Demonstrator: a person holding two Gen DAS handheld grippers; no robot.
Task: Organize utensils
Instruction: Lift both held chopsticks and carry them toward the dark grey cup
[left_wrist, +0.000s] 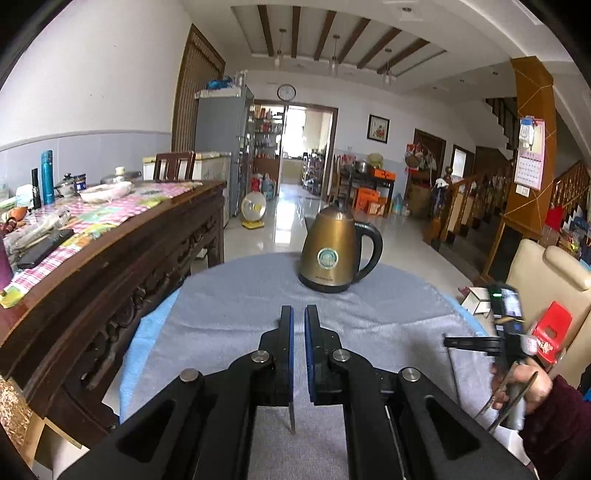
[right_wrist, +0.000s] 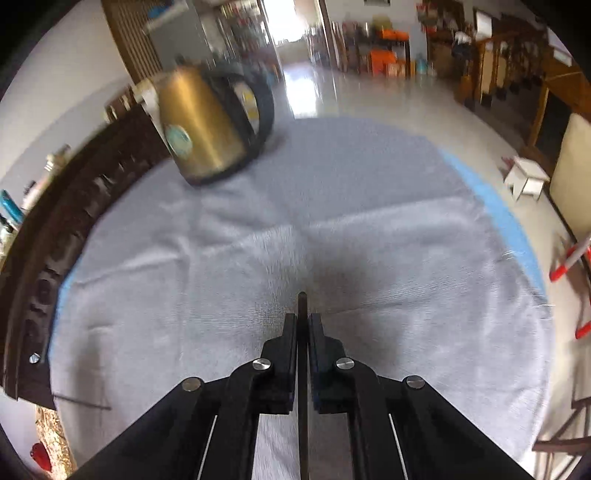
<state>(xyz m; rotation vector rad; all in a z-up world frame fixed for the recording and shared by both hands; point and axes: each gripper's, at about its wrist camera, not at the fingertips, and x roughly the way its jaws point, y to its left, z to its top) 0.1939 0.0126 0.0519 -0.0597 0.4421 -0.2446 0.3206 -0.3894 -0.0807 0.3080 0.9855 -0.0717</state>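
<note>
The right claw (right_wrist: 303, 321) is pressed together on a thin dark stick-like utensil (right_wrist: 302, 306), whose tip pokes out past the fingertips above the grey cloth (right_wrist: 369, 240) on the worktop. The left claw (left_wrist: 298, 314) is likewise closed, pinching a thin dark stick (left_wrist: 292, 417) that hangs below its pads. A brass-coloured kettle (left_wrist: 334, 254) stands at the cloth's far edge, beside a carved wooden table (left_wrist: 122, 266).
</note>
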